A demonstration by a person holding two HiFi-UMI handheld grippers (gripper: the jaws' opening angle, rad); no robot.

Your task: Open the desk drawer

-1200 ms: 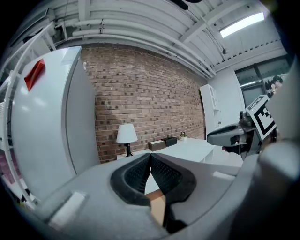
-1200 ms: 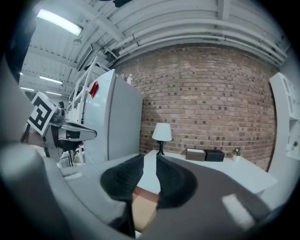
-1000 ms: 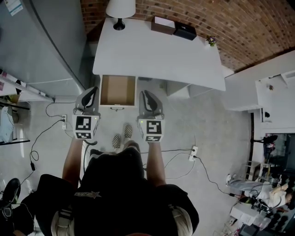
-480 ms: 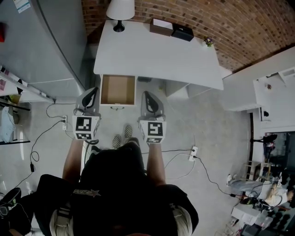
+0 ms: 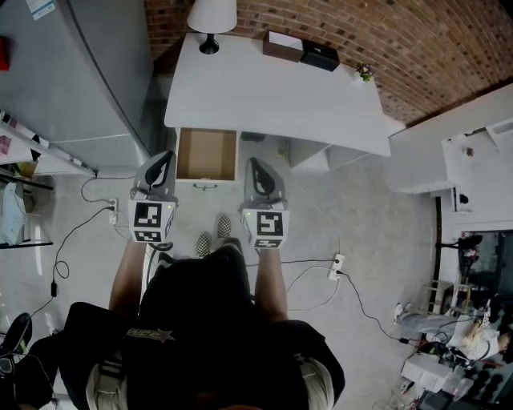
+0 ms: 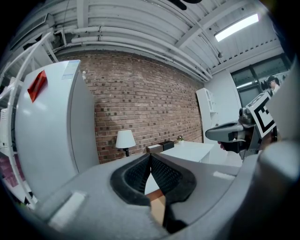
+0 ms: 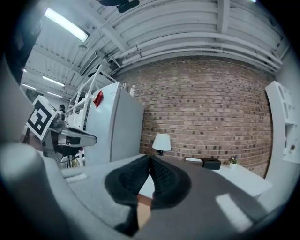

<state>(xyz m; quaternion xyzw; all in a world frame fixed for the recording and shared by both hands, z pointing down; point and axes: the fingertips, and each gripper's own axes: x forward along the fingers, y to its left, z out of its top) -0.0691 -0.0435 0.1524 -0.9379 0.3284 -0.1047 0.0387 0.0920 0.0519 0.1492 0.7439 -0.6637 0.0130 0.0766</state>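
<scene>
Well, the drawer [image 5: 206,154] was open, sticking out from the front of the white desk [image 5: 272,96] near the desk's left end. Its brown wooden bottom showed, and a small handle [image 5: 204,186] sat on its front. The left gripper [image 5: 163,157] hung in front of the desk, just beside the drawer's left side. Its jaws were pressed together at the tips with nothing between them. The right gripper [image 5: 251,162] hung in front of the desk too, just beside the drawer's right side. Its jaws were also squeezed together and held nothing. Neither gripper touched the drawer. The person's two shoes [image 5: 214,235] stood on the floor in front of the desk, near the drawer. On the desk's back left corner stood a lamp [image 5: 211,20]. A brown box [image 5: 282,44] and a black box [image 5: 321,56] lay side by side along the desk's back edge. A tiny plant [image 5: 365,72] stood near the desk's back right corner. A big grey fridge [image 5: 64,72] stood to the left of the desk, and a brick wall [image 5: 417,40] ran behind the desk.
</scene>
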